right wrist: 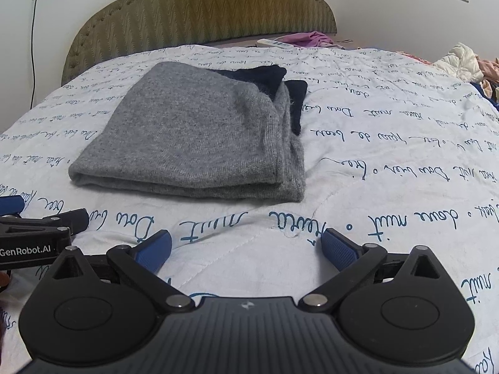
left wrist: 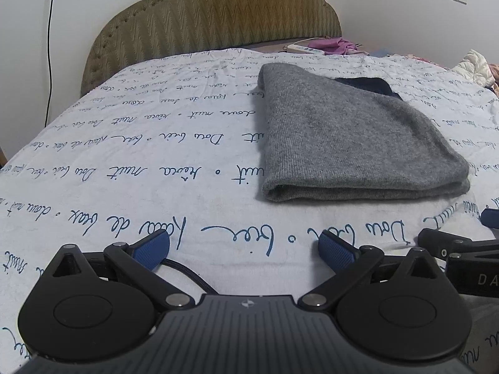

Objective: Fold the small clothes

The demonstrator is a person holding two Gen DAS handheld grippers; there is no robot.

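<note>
A grey knitted garment [left wrist: 343, 137] lies folded flat on the bed, with a dark navy part [right wrist: 280, 90] showing at its far edge. In the right wrist view the same grey garment [right wrist: 193, 137] sits ahead and left of centre. My left gripper [left wrist: 244, 251] stands open near the front of the bed, short of the garment's folded near edge, with nothing between its blue pads. My right gripper [right wrist: 246, 249] is open wide too, empty, just short of the garment. Each gripper shows at the edge of the other's view.
The bed has a white cover [left wrist: 124, 171] printed with blue handwriting and a padded olive headboard [left wrist: 218, 15]. A white power strip [left wrist: 304, 48] and purple cloth [left wrist: 336, 45] lie at the bed's head. More clothes [right wrist: 461, 62] are piled at the far right. A wall socket with a black cable [left wrist: 50, 46] is left.
</note>
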